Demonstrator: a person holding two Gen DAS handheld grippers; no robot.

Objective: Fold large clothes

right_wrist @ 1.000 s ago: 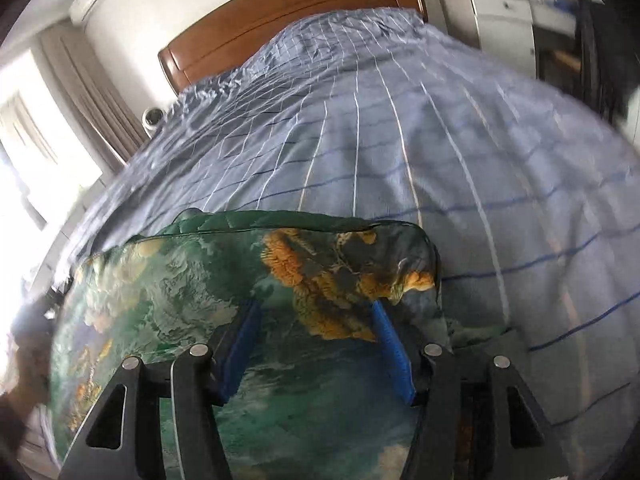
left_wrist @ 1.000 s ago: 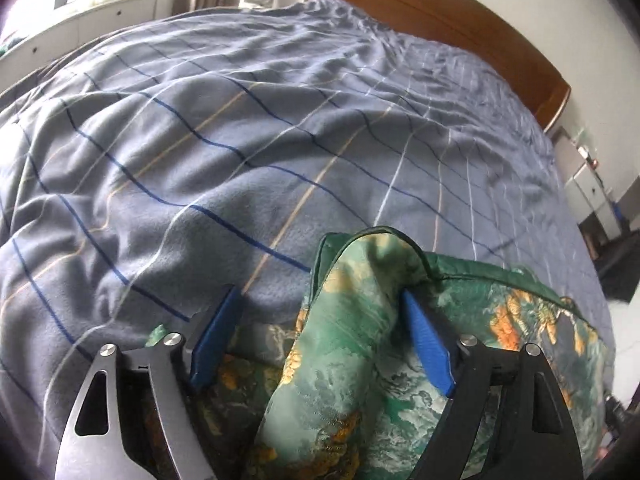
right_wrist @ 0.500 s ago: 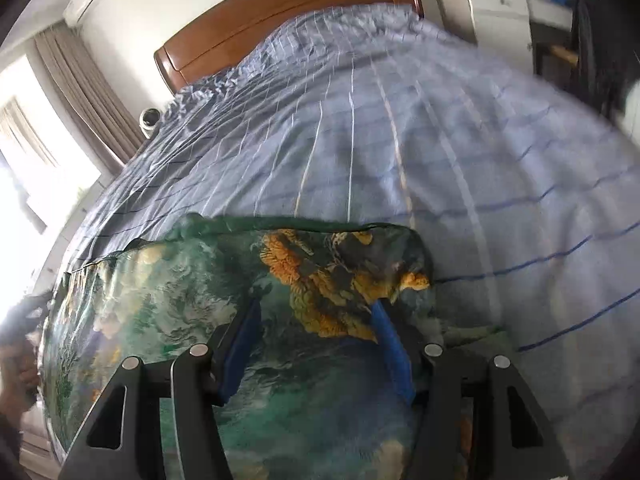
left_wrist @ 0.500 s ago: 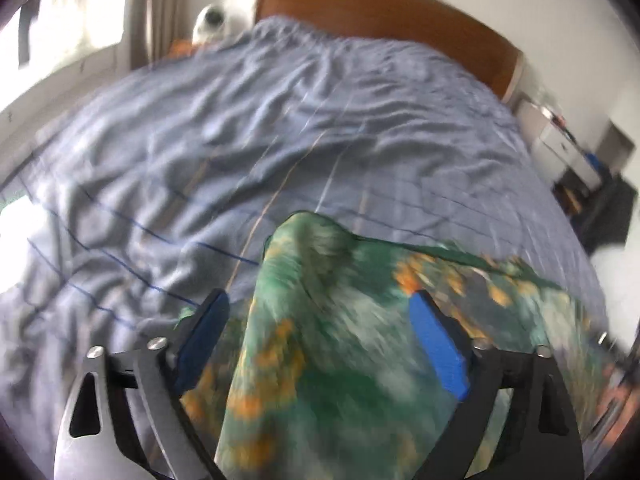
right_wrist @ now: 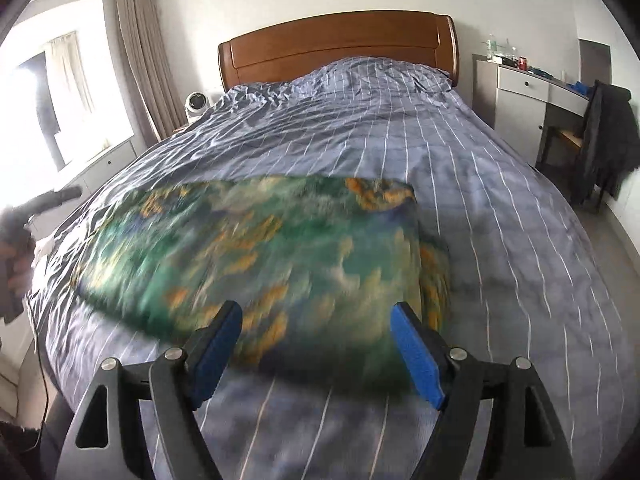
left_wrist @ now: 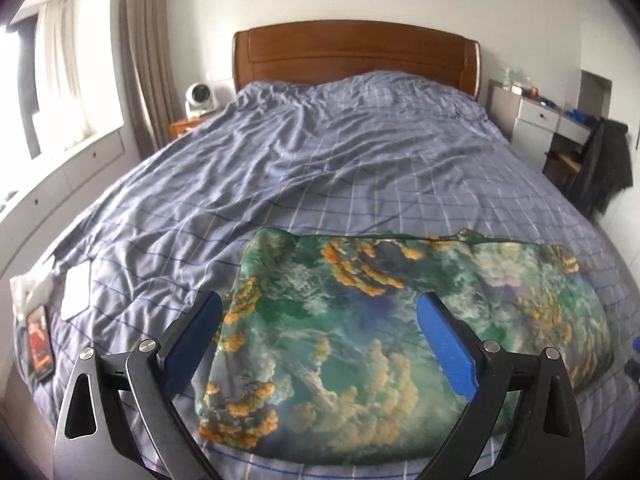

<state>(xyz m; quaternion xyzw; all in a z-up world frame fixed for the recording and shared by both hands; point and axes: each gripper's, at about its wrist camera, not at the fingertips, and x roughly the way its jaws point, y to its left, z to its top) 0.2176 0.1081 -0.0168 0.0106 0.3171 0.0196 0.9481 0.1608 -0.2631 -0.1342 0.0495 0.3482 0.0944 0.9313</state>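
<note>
Your left tongs stand spread and your right tongs are opening, empty, above the folded green garment on the bed.

We see a folded garment printed in green with orange, cream and blue blotches. The bed cover is grey-blue, checked with thin white and darker blue lines. The headboard is reddish-brown wood, and the curtain is taupe.
</note>
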